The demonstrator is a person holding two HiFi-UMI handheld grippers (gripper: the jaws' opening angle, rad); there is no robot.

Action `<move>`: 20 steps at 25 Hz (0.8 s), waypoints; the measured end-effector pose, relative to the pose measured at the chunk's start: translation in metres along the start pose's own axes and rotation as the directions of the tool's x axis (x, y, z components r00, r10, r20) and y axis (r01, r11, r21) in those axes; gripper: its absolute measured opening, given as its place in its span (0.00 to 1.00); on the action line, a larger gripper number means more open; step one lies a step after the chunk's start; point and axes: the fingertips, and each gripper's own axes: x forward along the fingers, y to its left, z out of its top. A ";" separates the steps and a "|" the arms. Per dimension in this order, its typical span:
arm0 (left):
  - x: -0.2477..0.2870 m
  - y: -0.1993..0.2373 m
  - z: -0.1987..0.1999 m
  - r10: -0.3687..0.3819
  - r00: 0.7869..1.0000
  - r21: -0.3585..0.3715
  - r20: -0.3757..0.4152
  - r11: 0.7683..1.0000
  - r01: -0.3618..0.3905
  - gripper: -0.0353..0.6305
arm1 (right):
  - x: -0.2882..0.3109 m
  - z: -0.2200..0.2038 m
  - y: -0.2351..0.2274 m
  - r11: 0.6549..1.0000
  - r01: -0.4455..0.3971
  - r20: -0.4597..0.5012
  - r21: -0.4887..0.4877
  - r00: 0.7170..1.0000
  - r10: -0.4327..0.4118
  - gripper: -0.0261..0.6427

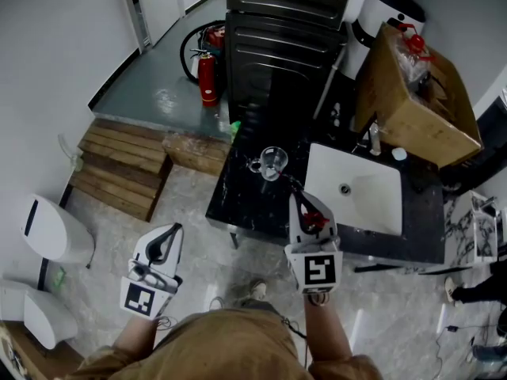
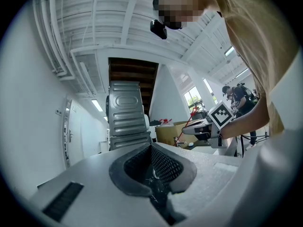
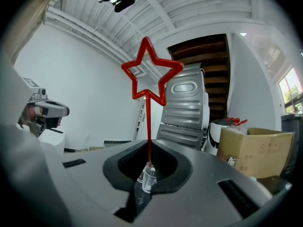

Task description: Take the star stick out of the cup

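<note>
Left claw (image 1: 176, 229) (image 2: 154, 167): held level over the tiled floor, short of the table's near-left corner. Its jaws are together with nothing between them.
Right claw (image 1: 295, 200) (image 3: 149, 167): over the table's near edge, just left of the sink. Its jaws are nearly closed, pinching the thin red stem of the star stick.
Star stick (image 1: 314, 220) (image 3: 149, 126): upright in the right claw and gripped low on the stem, its hollow red star standing high above the jaws. In the right gripper view its lower end lines up with the cup's mouth, and it is unclear whether it has cleared the rim.
Cup (image 1: 273, 162) (image 3: 147, 178): clear glass, upright on the left part of the table, nearer the far edge and just beyond the right claw's tips.
Table (image 1: 242, 200): black, marble-veined top.
Sink (image 1: 372, 200): white basin set into the table's right half, with the faucet (image 1: 374, 139) at its far rim.
Cardboard box (image 1: 416, 101) (image 3: 253, 148): tilted, at the table's far-right corner.
Ribbed grey metal unit (image 1: 281, 30) (image 3: 184, 108): behind the table's far edge.
Fire extinguisher (image 1: 207, 79): red, on the floor left of that unit.
</note>
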 end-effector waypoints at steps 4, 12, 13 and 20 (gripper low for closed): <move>-0.001 -0.001 -0.001 -0.003 1.000 -0.002 0.001 1.000 0.003 0.05 | -0.007 0.007 0.002 1.000 -0.004 0.014 0.016 1.000 0.004 0.06; 0.003 -0.007 -0.003 -0.025 1.000 -0.006 0.003 1.000 0.025 0.05 | -0.022 0.026 0.003 0.999 -0.002 0.047 0.051 0.999 0.000 0.06; 0.003 -0.008 -0.002 -0.027 1.000 -0.006 0.006 1.000 0.027 0.05 | -0.023 0.029 0.002 0.999 -0.001 0.051 0.052 0.999 -0.001 0.06; 0.006 -0.011 -0.002 -0.041 0.999 -0.013 0.012 0.999 0.041 0.05 | -0.033 0.040 0.000 0.998 0.011 0.070 0.057 0.997 -0.015 0.06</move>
